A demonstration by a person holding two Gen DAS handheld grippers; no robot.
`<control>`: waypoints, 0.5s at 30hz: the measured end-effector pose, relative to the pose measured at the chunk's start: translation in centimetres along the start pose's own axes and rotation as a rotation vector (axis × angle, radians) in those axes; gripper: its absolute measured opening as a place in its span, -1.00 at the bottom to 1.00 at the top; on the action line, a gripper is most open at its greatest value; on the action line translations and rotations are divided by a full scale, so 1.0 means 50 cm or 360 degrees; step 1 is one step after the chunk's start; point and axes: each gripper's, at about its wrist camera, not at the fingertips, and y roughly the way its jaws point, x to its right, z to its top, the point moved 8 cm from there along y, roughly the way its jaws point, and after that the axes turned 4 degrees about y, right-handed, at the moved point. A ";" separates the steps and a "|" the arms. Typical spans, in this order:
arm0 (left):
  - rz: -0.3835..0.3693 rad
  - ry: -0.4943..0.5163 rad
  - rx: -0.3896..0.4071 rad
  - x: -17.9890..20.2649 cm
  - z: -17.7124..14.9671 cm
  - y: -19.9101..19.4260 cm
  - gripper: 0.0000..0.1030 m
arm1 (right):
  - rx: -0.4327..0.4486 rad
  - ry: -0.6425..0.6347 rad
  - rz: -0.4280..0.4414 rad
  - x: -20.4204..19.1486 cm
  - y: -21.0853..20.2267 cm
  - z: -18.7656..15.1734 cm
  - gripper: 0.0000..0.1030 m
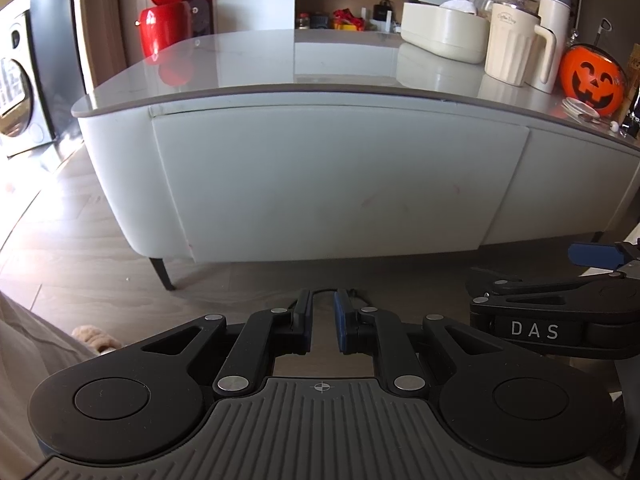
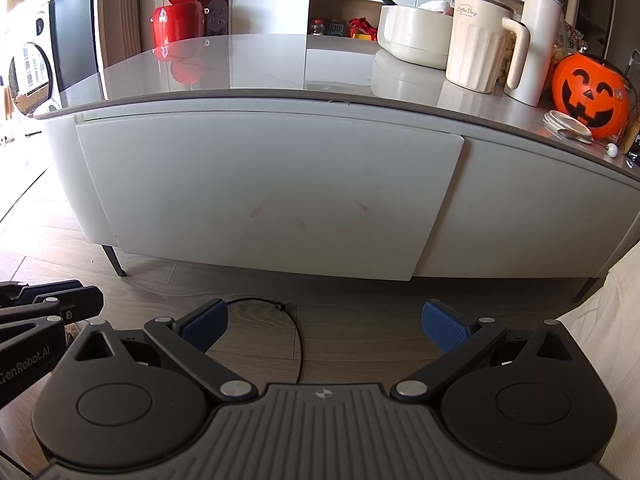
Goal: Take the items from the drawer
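We're right at the start here: the wide pale-grey handleless drawer front [image 1: 328, 184] of the low rounded white desk [image 1: 120, 168] sits flush and closed, so nothing has come out and whatever is inside is completely hidden from both views. The left tongs [image 1: 322, 326] hang low over the dark wood-plank floor [image 1: 80, 272], blue pads nearly together with only a narrow slit between them and nothing held. The right tongs [image 2: 324, 324] are spread wide, also empty, pointed at the same drawer panel [image 2: 272, 188] but well short of it. A thin black cable [image 2: 296, 340] loops across the floor just ahead of the right pair. Up on the glossy grey top, well clear of the action, stand a red lidded bin [image 1: 164, 28], a cream ribbed lidded jug [image 1: 508, 44] and an orange plastic jack-o'-lantern bucket [image 1: 592, 80]. By my reading, this is the approach to opening. There's no knob or pull to be seen, so the next move likely calls for hooking a fingertip under the panel's lower edge or along its side seam, or perhaps a push to release it; which one works, I cannot tell from here. Both tongs need to close the gap first.
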 end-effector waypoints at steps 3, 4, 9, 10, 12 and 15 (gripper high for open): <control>-0.0002 0.0000 -0.0005 -0.001 -0.002 0.000 -0.72 | -0.0004 -0.0009 0.0004 -0.002 0.002 -0.001 1.00; -0.0003 0.0000 -0.0006 -0.001 -0.002 0.000 -0.72 | -0.0006 -0.0008 0.0005 -0.001 0.002 -0.001 1.00; -0.0004 0.0002 -0.0006 0.001 -0.002 0.001 -0.72 | -0.0010 -0.0007 0.0005 0.000 0.005 0.000 1.00; -0.0005 0.0004 -0.0007 0.001 -0.002 0.001 -0.72 | -0.0010 -0.0007 0.0006 0.000 0.005 0.000 1.00; -0.0013 0.0013 -0.0009 0.004 -0.002 0.002 -0.72 | -0.0013 -0.0008 0.0008 0.001 0.007 0.000 1.00; -0.0026 0.0028 -0.0018 0.010 -0.001 0.005 -0.72 | -0.0015 -0.0012 0.0019 0.000 0.008 0.000 1.00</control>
